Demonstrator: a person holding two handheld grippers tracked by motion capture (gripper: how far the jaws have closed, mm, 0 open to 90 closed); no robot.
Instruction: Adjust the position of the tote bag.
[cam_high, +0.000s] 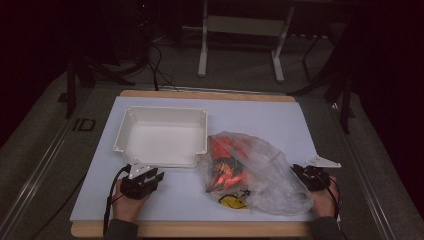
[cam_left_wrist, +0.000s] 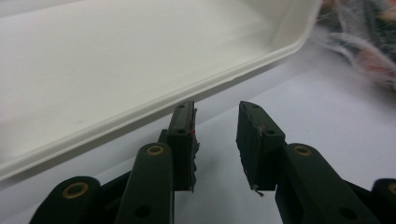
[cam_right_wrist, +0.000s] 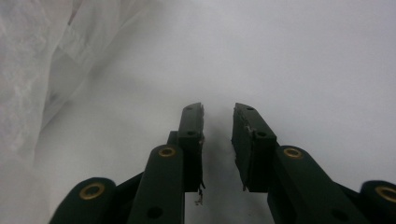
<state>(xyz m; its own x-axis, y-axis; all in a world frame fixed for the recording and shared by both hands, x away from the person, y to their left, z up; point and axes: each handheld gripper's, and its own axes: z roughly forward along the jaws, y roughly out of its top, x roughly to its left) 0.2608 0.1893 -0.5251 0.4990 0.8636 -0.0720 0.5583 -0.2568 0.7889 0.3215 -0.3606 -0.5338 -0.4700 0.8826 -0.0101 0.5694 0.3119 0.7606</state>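
A clear plastic bag (cam_high: 252, 167) with red, orange and yellow packets inside lies on the white mat, right of centre. A white rectangular tray (cam_high: 162, 135) stands empty to its left. My left gripper (cam_high: 150, 176) rests on the mat just in front of the tray's near rim (cam_left_wrist: 196, 88); its jaws stand apart with nothing between them (cam_left_wrist: 217, 114). My right gripper (cam_high: 307, 172) sits at the bag's right edge, the bag's film (cam_right_wrist: 32, 70) to the left of its jaws. Those jaws are also apart and empty (cam_right_wrist: 218, 114).
The white mat (cam_high: 250, 115) covers a wooden tabletop (cam_high: 200, 229). Bare mat stretches behind the bag and in front of the tray. Beyond the table stand a white desk frame (cam_high: 240, 40) and dark cables on the floor.
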